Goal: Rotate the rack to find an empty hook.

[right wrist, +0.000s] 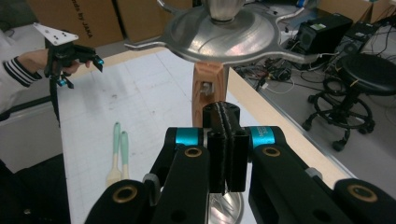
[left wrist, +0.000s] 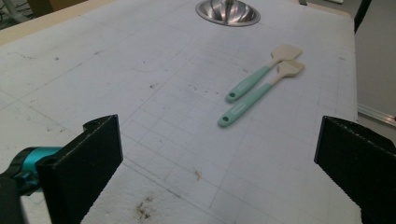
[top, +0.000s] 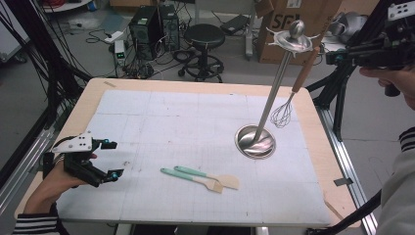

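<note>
A steel stand rises from its round base at the right of the white mat to a hooked disc on top. From that disc hangs a wooden-handled whisk, its wire head just above the mat. My right gripper is high at the whisk's handle top. In the right gripper view its pads are pressed together just below the handle, nothing visible between them. Two mint-handled spatulas lie side by side mid-mat. My left gripper hovers open at the mat's left edge, empty.
The mat covers a wooden table. A black tripod stands just off the right edge. On the floor behind are a stool, computer towers, cables and cardboard boxes.
</note>
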`<state>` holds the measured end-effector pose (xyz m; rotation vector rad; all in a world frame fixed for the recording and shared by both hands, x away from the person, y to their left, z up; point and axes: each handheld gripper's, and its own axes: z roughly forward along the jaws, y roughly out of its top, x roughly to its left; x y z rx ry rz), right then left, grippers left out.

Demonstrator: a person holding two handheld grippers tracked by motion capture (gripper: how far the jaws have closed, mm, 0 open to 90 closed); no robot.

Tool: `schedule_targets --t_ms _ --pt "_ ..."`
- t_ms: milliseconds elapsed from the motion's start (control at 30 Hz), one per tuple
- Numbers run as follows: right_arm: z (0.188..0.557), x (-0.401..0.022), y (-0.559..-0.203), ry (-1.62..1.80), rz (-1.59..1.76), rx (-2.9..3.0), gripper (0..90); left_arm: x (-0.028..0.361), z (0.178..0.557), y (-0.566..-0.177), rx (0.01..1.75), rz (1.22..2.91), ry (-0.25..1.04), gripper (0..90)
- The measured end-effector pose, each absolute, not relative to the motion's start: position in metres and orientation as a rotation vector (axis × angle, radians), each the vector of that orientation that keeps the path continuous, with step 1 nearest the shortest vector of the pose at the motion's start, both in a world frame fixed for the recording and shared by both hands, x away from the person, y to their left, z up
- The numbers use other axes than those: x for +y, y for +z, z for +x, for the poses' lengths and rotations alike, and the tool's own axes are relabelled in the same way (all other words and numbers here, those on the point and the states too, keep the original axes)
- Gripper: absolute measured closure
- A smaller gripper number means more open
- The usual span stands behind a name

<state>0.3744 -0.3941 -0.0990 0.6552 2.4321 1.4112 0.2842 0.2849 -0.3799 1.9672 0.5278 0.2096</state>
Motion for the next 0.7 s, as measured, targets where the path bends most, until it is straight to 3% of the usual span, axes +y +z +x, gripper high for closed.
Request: schedule_targets --t_ms 700 --pt "0.361 -0.355 -0.097 1.437 0.571 2.464 89.0 0.282 0.284 -0.381 0.524 1.975 0.211 1.6"
